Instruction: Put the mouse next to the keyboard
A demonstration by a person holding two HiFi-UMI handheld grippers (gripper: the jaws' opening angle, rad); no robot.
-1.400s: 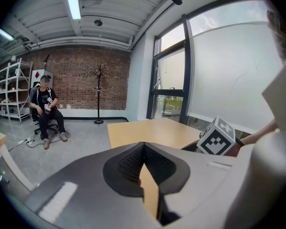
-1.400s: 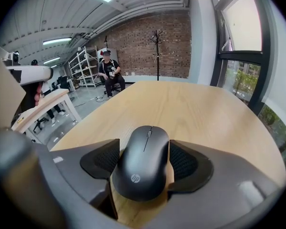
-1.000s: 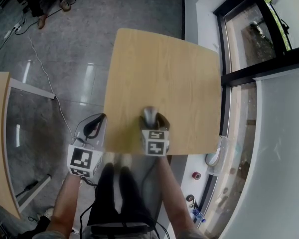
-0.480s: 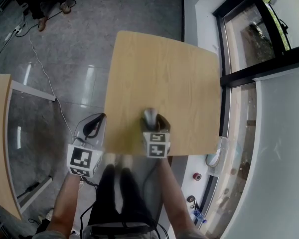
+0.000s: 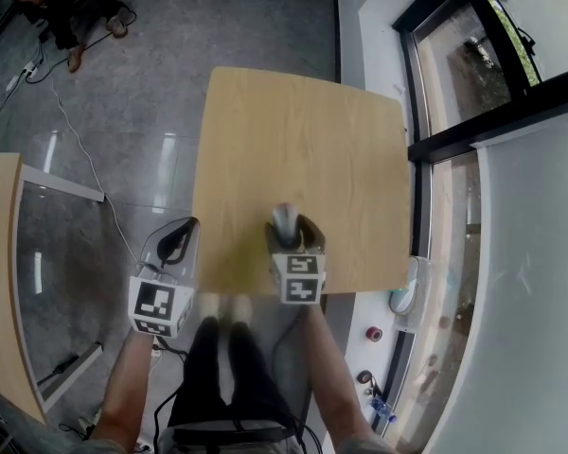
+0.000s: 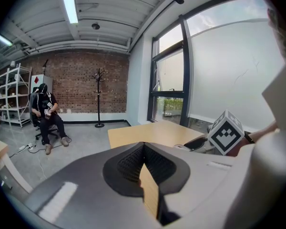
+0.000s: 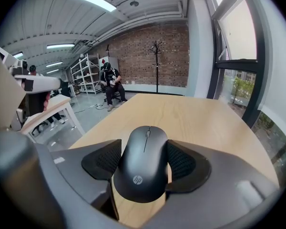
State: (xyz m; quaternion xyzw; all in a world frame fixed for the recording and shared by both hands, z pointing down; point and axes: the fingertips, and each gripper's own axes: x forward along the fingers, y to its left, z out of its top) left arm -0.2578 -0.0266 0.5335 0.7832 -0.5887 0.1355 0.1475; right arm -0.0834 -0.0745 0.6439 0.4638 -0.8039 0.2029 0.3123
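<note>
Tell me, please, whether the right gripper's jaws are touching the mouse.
Touching. In the right gripper view, the jaws of the right gripper press against both sides of the mouse, with no gap visible on either side.

So the right gripper (image 7: 144, 170) has a matte black computer mouse (image 7: 145, 159) with a small HP logo squeezed between its two dark ribbed pads (image 7: 101, 162), one on each side. The mouse's tail end faces the camera and the scroll wheel points away. Under it is a light wooden tabletop (image 7: 195, 118). Way back there's a red brick wall (image 7: 150, 51), a black coat stand (image 7: 157, 66) and a seated person in dark clothes (image 7: 111, 86). Tall windows (image 7: 233, 66) are on the right.
</note>
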